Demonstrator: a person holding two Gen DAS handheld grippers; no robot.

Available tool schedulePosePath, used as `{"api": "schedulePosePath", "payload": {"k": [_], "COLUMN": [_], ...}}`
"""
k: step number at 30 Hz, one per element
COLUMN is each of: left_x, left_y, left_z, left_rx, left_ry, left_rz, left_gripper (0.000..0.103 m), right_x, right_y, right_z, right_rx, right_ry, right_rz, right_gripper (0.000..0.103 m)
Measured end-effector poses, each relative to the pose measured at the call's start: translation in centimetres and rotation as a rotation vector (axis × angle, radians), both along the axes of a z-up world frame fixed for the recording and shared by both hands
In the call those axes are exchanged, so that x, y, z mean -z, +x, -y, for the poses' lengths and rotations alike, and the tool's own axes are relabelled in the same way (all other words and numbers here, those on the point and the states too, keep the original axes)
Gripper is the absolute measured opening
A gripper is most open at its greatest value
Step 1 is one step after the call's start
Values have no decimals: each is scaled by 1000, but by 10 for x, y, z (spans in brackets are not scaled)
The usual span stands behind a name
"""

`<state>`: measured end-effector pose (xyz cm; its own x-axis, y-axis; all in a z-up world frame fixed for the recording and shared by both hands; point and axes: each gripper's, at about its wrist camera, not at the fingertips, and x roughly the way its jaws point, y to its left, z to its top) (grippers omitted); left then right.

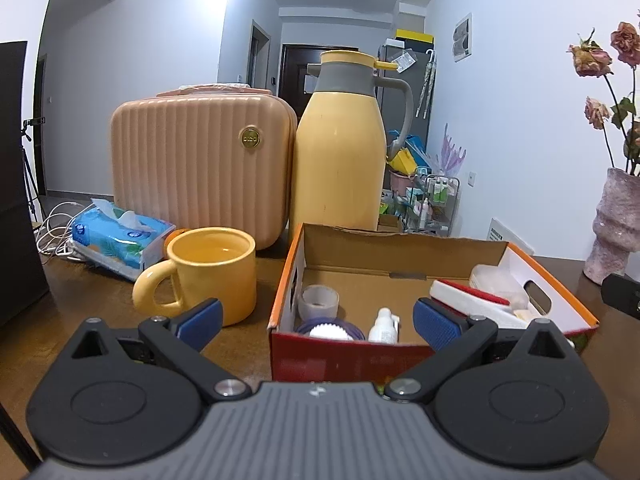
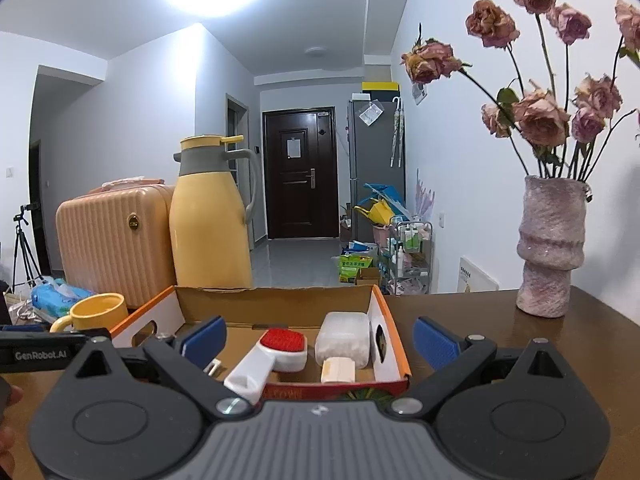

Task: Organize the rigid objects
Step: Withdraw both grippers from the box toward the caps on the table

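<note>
The left claw (image 1: 316, 322) is wide open and holds nothing. Its two blue pads (image 1: 200, 322) are far apart. Right in front of it sits an open cardboard box (image 1: 440, 246) with orange edges, on a brown table (image 1: 72, 308). Inside the box, just past the claw, are a small white bottle (image 1: 383, 326), a clear little cup (image 1: 319, 301) and a round white and purple thing (image 1: 330, 330). Near the claw's right pad lies a white brush with a red top (image 1: 468, 294). To the front left of the claw stands a yellow mug (image 1: 212, 272), close to the box but not touching it. Behind the mug are a blue tissue pack (image 1: 120, 242), a peach case (image 1: 200, 168) and a tall yellow jug (image 1: 340, 160).

The right claw (image 2: 318, 342) is wide open too, and empty. The same box (image 2: 276, 300) is right in front of it. The red-topped brush (image 2: 276, 350) lies between its pads, next to a white tub (image 2: 344, 338) and a small cream block (image 2: 338, 370). Far to the front right stands a pink vase (image 2: 550, 248) of dried roses (image 2: 536, 116).
</note>
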<state>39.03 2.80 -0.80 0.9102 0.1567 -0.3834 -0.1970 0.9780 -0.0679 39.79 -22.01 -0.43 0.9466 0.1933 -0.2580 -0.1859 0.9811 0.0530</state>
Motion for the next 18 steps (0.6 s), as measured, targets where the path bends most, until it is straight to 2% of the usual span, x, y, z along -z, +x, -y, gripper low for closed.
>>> {"api": "schedulePosePath", "payload": {"k": [10, 18], "left_x": [2, 4], "left_y": [-38, -65], "left_z": [1, 0], "left_rx": [10, 35], "left_ry": [26, 34], "left_rz": [-11, -26], "left_gripper": [103, 103], "right_x": [-2, 6], "right_y": [-43, -72], "right_z": [0, -3], "right_rx": [-6, -12], "right_ry": [-18, -32], "right_rz": [27, 11], "right_gripper": [100, 100]}}
